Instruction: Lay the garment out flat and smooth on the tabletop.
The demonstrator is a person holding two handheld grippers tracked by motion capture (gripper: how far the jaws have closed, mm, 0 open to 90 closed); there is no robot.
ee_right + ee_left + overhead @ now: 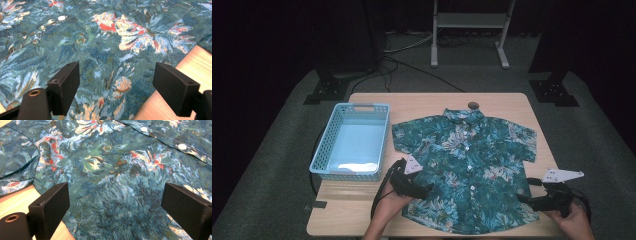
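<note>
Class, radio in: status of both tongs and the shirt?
Left tongs open at shirt's lower left edge. Right tongs open at lower right. Shirt flat, buttoned. Basket alongside, not obstructing.

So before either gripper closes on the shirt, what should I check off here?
1. Shirt lies flat, buttoned side up: ok.
2. Left gripper open over the shirt's edge: ok.
3. Right gripper open over the opposite edge: ok.
4. Jaws already touching fabric: cannot tell.
5. Basket beside the shirt, apart from it: ok.
6. Cables trailing from the grippers lie off the shirt: cannot tell.
</note>
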